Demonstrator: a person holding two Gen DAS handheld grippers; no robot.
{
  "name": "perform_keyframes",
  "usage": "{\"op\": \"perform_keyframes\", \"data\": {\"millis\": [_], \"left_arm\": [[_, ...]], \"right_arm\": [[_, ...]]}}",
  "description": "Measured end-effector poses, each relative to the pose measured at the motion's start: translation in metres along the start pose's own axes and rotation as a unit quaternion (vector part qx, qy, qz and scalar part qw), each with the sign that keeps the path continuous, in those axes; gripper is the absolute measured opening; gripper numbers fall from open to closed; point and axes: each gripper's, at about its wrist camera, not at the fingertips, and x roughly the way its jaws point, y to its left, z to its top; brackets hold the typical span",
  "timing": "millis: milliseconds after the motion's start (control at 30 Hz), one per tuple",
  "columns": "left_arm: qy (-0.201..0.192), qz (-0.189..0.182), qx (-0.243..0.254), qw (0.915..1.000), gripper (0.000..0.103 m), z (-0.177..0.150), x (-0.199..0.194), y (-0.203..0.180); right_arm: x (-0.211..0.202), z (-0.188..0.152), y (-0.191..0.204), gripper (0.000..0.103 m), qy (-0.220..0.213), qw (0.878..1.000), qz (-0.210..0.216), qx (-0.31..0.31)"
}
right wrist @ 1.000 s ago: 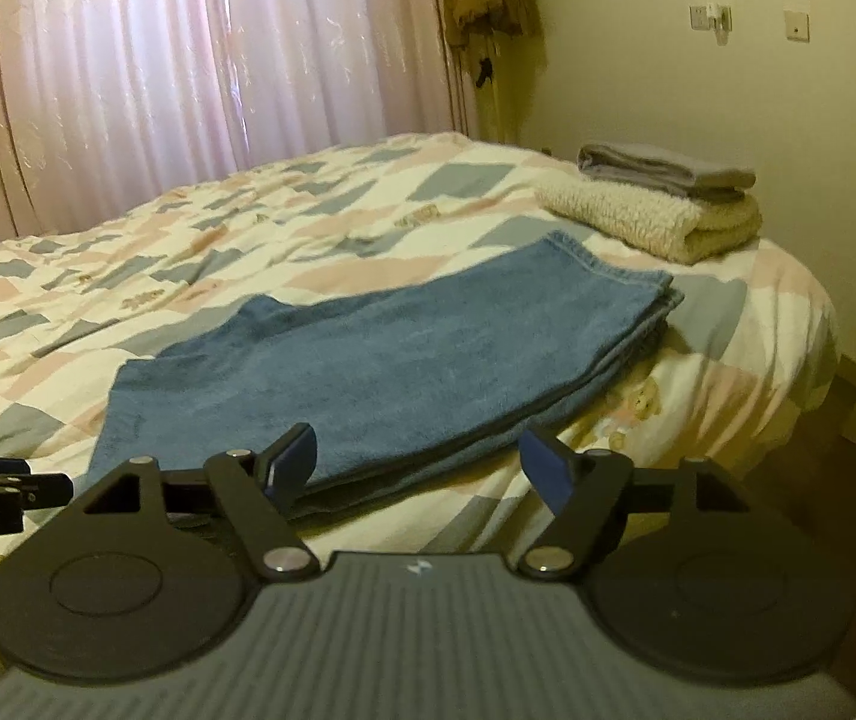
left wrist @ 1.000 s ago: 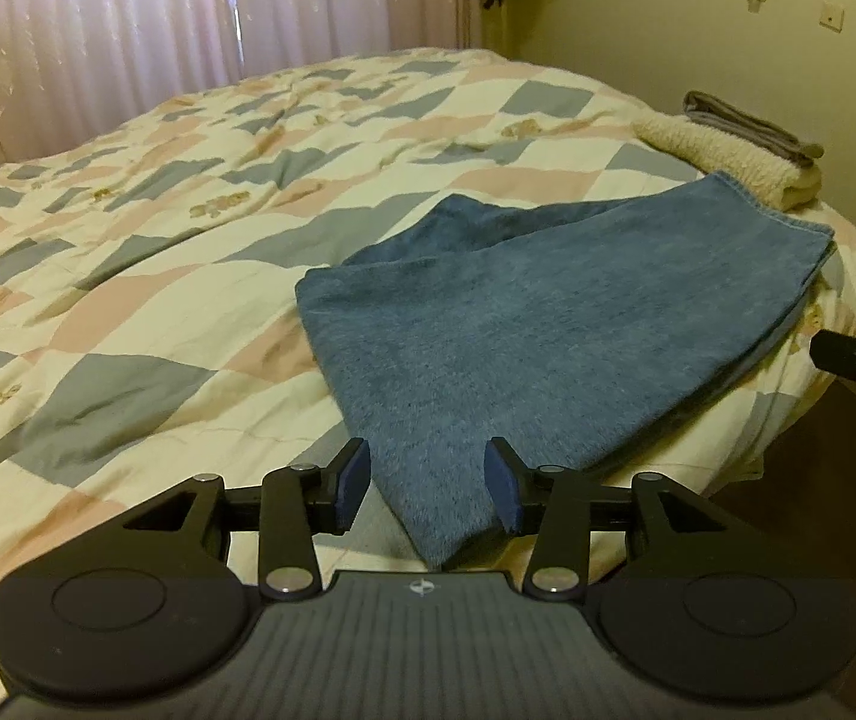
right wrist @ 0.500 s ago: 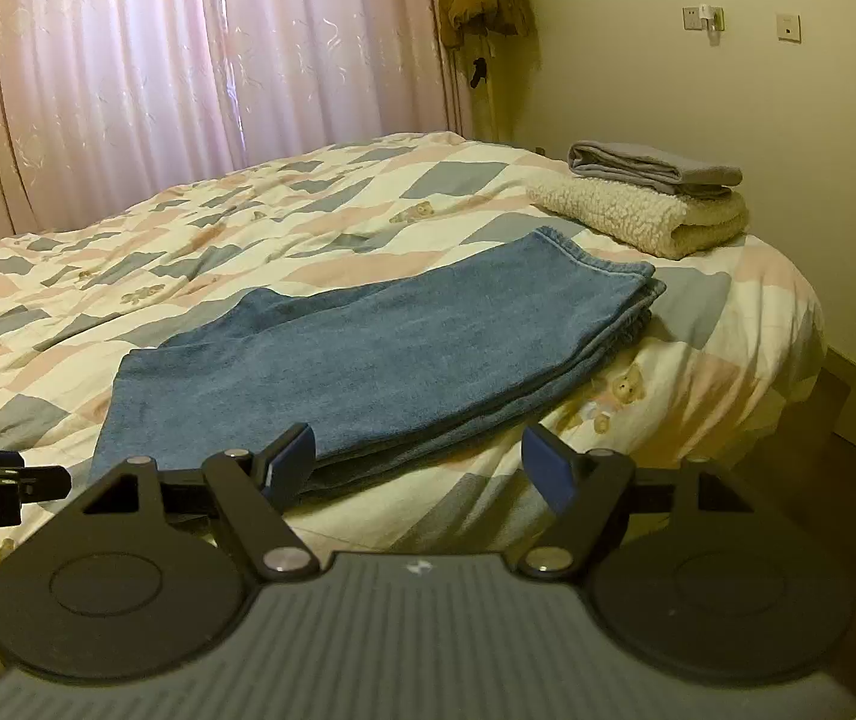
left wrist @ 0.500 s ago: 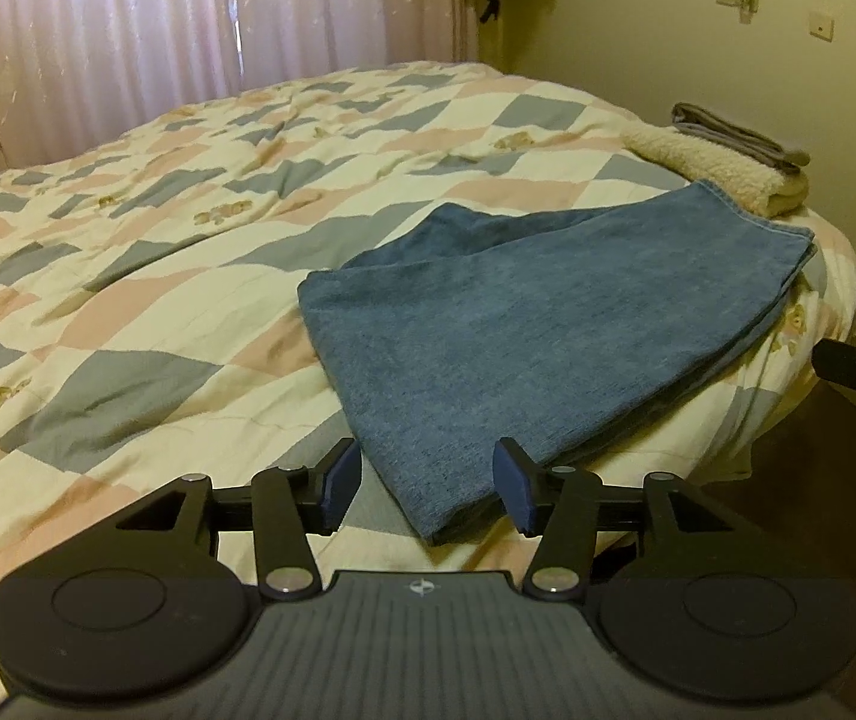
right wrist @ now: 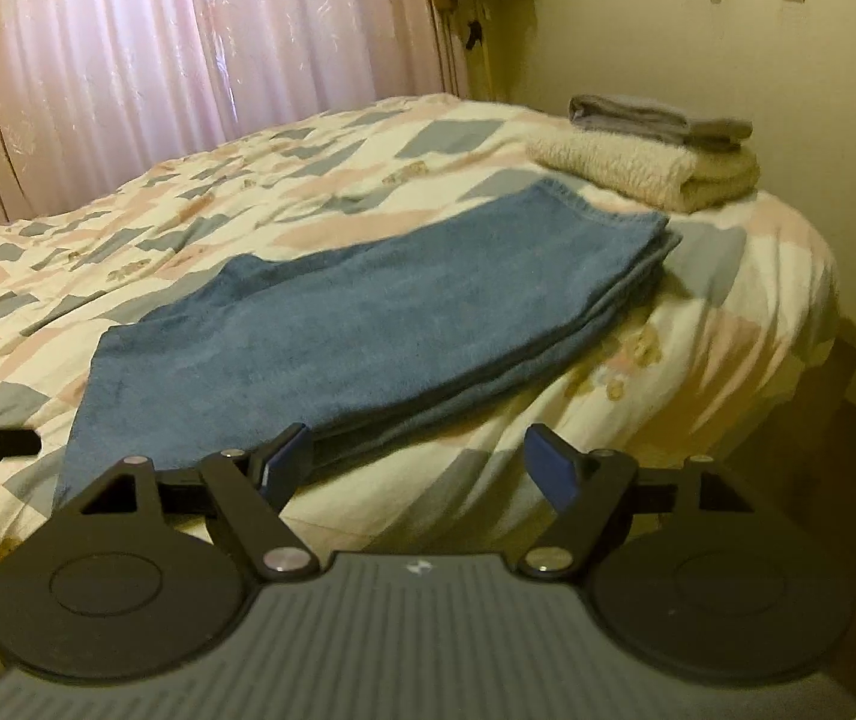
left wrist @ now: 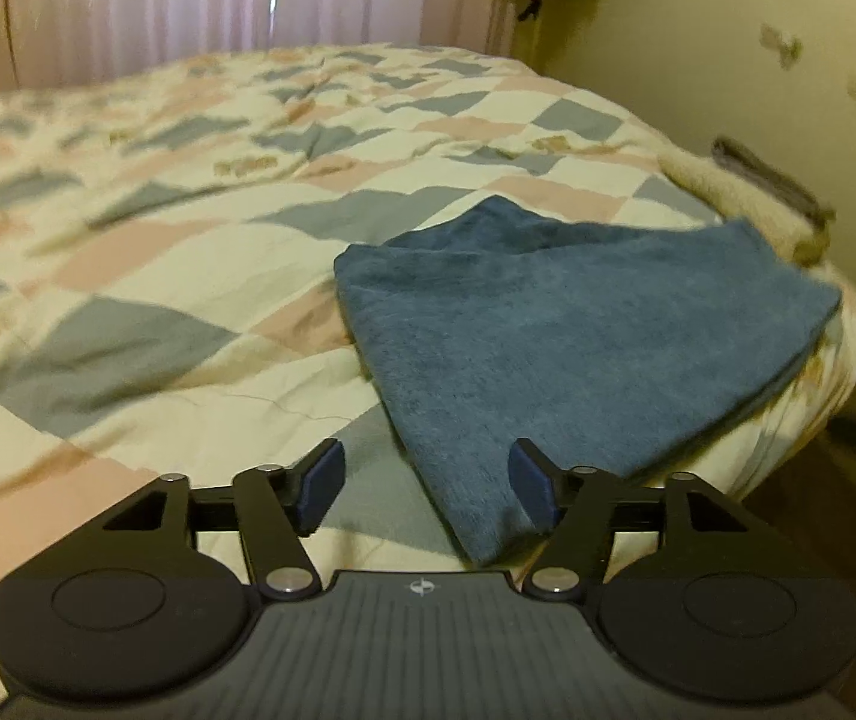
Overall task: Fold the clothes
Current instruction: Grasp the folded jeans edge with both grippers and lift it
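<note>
Since both grippers stand spread and hold nothing, next fold likely needs each to pinch every layer at a near corner, then lift evenly. Jeans [left wrist: 553, 348] lie folded flat near the bed's [left wrist: 200, 276] corner, beside the stacked towels [right wrist: 649, 165]. Left gripper [left wrist: 425, 489] hovers at their near corner, which pokes between its fingers. Right gripper [right wrist: 422, 468] sits just off their long edge, apart.

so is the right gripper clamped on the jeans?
No, the right gripper is open and empty, with the folded jeans lying flat on the bed beyond it.
</note>
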Motion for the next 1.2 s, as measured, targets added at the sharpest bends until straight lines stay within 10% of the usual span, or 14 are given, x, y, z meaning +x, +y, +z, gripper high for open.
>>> {"op": "perform_keyframes", "data": {"millis": [233, 367, 633, 833, 1200], "left_arm": [[0.010, -0.052, -0.068, 0.9962, 0.074, 0.037, 0.053, 0.052], [0.021, -0.074, -0.092, 0.9928, 0.074, 0.053, 0.086, 0.063], [0.043, -0.135, -0.155, 0.9778, 0.073, 0.062, 0.145, 0.074], [0.047, -0.168, -0.150, 0.9733, 0.039, 0.071, 0.159, 0.081], [0.060, -0.199, -0.128, 0.9698, 0.045, 0.077, 0.162, 0.096]], "right_arm": [[0.017, 0.000, 0.031, 0.067, -0.021, 0.998, 0.048, -0.043], [0.027, 0.005, 0.056, 0.033, -0.045, 0.992, 0.076, -0.089], [0.068, 0.015, 0.064, 0.036, -0.002, 0.992, 0.087, -0.089], [0.064, 0.003, 0.082, 0.039, -0.002, 0.988, 0.101, -0.120], [0.034, -0.055, 0.199, 0.059, -0.033, 0.922, 0.140, -0.358]]}}
